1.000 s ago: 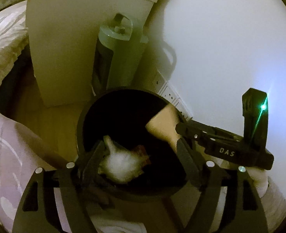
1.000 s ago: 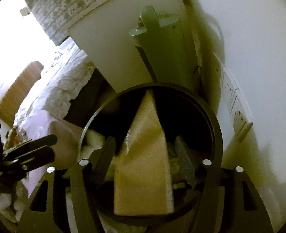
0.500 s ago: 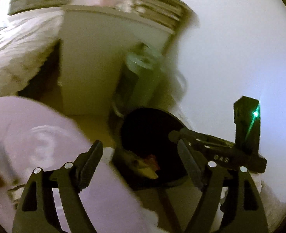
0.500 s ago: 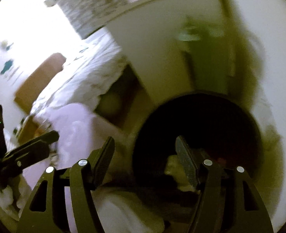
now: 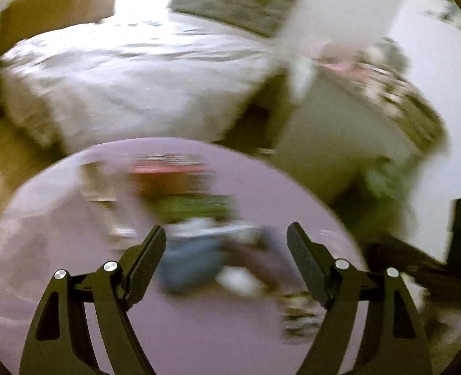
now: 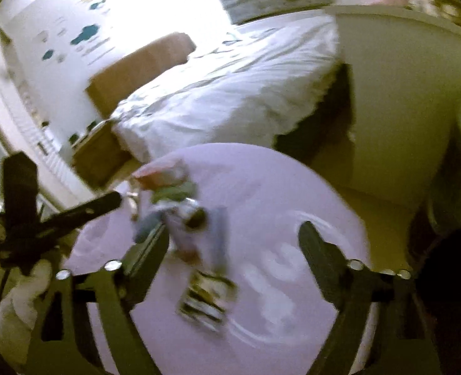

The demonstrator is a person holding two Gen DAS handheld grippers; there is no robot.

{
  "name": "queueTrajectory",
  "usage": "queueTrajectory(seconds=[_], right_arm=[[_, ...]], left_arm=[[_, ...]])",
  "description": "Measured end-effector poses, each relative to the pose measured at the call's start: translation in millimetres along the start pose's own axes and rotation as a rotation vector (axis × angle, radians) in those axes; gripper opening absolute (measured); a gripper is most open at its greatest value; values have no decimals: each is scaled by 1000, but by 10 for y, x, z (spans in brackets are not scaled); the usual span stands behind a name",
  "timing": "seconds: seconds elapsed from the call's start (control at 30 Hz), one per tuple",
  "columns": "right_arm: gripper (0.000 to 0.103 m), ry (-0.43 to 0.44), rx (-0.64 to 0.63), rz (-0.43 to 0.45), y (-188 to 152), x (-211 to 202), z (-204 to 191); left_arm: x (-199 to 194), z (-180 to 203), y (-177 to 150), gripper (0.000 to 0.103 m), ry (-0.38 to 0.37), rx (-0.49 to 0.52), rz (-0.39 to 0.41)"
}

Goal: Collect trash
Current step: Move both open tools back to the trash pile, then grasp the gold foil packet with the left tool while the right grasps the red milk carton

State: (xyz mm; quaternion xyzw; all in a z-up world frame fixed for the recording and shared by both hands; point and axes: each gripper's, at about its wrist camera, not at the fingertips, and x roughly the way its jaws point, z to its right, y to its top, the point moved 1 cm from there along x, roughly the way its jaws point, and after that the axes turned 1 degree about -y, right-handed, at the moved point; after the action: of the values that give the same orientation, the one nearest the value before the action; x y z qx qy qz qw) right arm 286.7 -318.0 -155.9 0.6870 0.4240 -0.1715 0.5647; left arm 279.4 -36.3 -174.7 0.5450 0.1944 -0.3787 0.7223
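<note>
Blurred trash lies on a round purple table [image 5: 58,250]: a red-pink piece [image 5: 168,172], a green piece [image 5: 196,206], a blue piece [image 5: 189,262] and a striped wrapper [image 5: 299,315]. My left gripper [image 5: 225,228] hovers open above the blue piece, holding nothing. In the right wrist view the same table [image 6: 293,193] carries the striped wrapper [image 6: 208,300] and the green piece [image 6: 174,192]. My right gripper [image 6: 235,228] is above them, its jaws opening, with nothing gripped. Each view shows a finger [image 5: 396,253] [image 6: 99,206] of the other gripper at its edge.
A bed with a white cover [image 5: 130,87] and a wooden headboard [image 6: 143,65] stands behind the table. To the right are a white cabinet [image 5: 333,131] and a green cylinder [image 5: 377,181]. A dark shape [image 6: 449,268] fills the lower right of the right wrist view.
Both grippers swung left, away from the black bin and over the purple table. The white wad and the yellow piece stayed in the bin. The right jaws stand wider.
</note>
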Motion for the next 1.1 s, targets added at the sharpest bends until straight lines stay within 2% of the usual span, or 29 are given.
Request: queueTrajectory(seconds=[0.07,0.17,0.33,0.4,0.53,0.63,0.73,0.9,0.97,1.1], right_arm=[[90,3,-32,-20,152,220,-262],[90,39,-72,-57,345,572,-625],[90,20,-140,-118,521,1155,-1145],[90,5,-146,-139,584,1370,-1252],[90,-30,-137,-174,635,1697,-1329],[90,-59,-141,-197,645,1920,-1396],[90,-95,-154,-223,619,2110,-1444],[90,-153,-169,-256,617,2360,-1495],[89,-167,-187,-261,612,2418,-1506],[88,-177,-197,-249,577,2398,-1445]], left_arm=[[91,-364,42,79,80,-57,-22],[260,-665,93,78,142,-93,-52],[462,-784,73,77,170,-60,-87],[506,-831,56,70,178,-52,-103],[487,-921,56,68,201,-15,-86],[485,-969,50,63,213,-1,-68],[476,-1015,46,54,224,5,-46],[424,-1133,47,31,224,-16,-17],[409,-1172,49,26,224,-25,-13],[355,-1316,58,11,180,-75,-5]])
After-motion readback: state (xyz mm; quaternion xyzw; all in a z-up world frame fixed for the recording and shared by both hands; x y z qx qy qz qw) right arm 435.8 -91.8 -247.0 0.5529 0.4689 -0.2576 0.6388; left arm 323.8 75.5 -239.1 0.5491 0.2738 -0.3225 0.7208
